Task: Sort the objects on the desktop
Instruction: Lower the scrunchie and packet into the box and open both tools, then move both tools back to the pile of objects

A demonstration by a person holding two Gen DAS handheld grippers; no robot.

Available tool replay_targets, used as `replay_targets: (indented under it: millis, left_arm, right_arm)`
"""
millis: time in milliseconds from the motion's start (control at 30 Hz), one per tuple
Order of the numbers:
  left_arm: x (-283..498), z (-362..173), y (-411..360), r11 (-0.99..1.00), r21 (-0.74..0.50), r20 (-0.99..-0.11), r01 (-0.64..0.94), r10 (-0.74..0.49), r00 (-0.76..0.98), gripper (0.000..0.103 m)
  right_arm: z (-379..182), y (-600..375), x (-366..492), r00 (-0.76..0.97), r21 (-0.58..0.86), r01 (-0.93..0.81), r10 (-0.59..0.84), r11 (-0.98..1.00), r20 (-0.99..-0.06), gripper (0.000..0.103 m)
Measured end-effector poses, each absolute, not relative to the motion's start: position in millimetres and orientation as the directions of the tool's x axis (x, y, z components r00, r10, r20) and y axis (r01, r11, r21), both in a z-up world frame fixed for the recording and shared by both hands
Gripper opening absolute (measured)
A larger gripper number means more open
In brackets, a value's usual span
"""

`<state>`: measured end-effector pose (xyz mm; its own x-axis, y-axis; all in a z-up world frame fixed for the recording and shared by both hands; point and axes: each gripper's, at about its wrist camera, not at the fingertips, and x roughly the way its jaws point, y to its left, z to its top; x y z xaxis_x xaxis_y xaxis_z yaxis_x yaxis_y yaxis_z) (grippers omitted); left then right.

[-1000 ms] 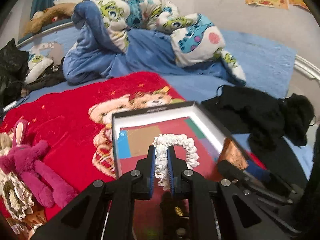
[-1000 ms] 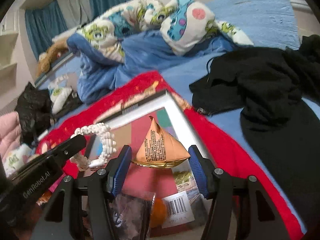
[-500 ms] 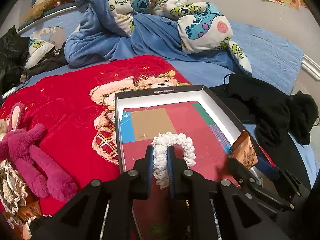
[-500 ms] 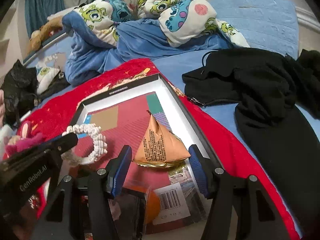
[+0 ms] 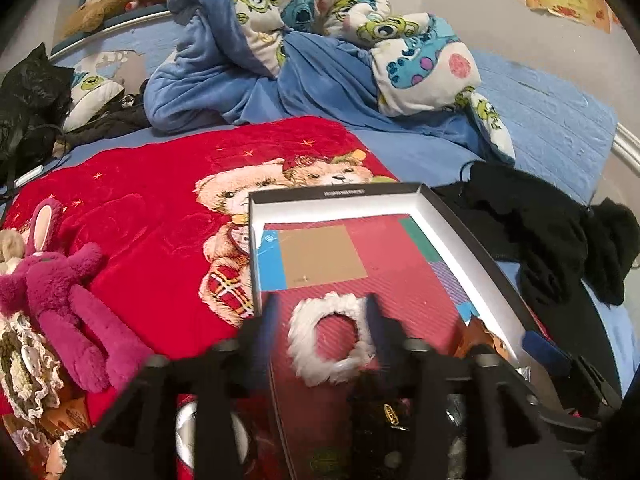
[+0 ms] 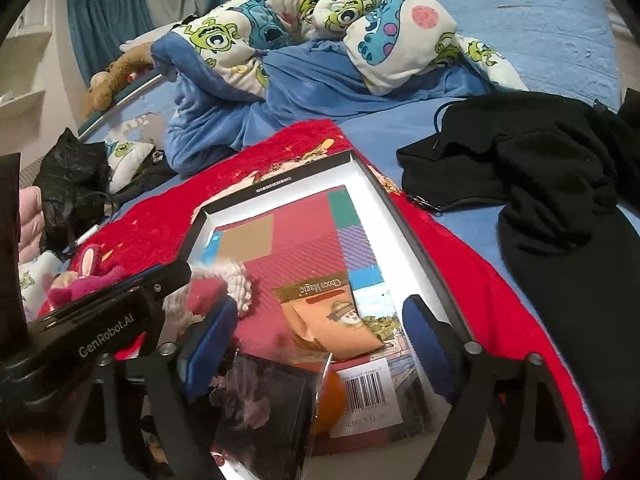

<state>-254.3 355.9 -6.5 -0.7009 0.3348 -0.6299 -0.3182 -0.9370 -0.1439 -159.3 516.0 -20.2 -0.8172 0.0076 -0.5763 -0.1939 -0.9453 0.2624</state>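
Both grippers hang over the open box [image 5: 460, 236] that lies on the red blanket [image 5: 140, 216], and both have just been opening to let go of what they carried in. The left gripper [image 5: 322, 316] has its jaws apart on either side of the white scrunchie [image 5: 328, 340], which now lies as a loose ring on the red floor of the box; the right-hand pad sits close against its fluff, but the ring is no longer squeezed flat, so it looks released. The right gripper [image 6: 320, 320] also stands wide, with the orange snack packet [image 6: 332, 316] lying between its jaws, clear of both pads, on the box floor near the barcode label [image 6: 366, 396]. Both things appear set down side by side so the box gathers them in one place. A clear wrapped item [image 6: 268, 408] and something orange beneath it sit nearer the camera. The pink plush toy [image 5: 68, 304] lies outside on the blanket, likely not yet sorted.
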Motion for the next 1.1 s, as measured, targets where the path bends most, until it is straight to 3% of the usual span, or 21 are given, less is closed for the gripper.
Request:
replay_targets:
  millis: [33,100,133,200,333,1100]
  left_arm:
    - [-254,-4,353,-0.934,-0.161,-0.619,-0.319,0.348,-0.704,0.072]
    - [-255,0,349,-0.939,-0.159,-0.609,-0.305,0.336,-0.719,0.099]
    - [-255,2,348,-0.944,-0.143,-0.609,-0.298,0.321,-0.726,0.103]
    - [-254,7,347,-0.944,-0.114,-0.599,-0.310,0.315,-0.736,0.103]
    - [-250,13,348,-0.945,-0.082,-0.586,-0.316,0.302,-0.752,0.103]
    - [-218,57,300,-0.965,-0.011,-0.544,-0.264,0.227,-0.808,0.103]
  right_arm:
    - [-20,518,-158,-0.819,0.273,-0.199,0.006,-0.941,-0.574,0.092]
    - [-17,523,-156,-0.828,0.322,-0.177,-0.036,-0.930,-0.560,0.095]
    - [-16,523,-155,-0.830,0.332,-0.172,-0.045,-0.927,-0.557,0.099]
    - [-12,521,-153,-0.834,0.328,-0.162,-0.049,-0.931,-0.550,0.103]
    - [-9,513,-154,-0.828,0.258,-0.172,-0.003,-0.951,-0.561,0.103]
    - [13,481,-135,-0.845,0.244,-0.132,-0.019,-0.961,-0.534,0.103]
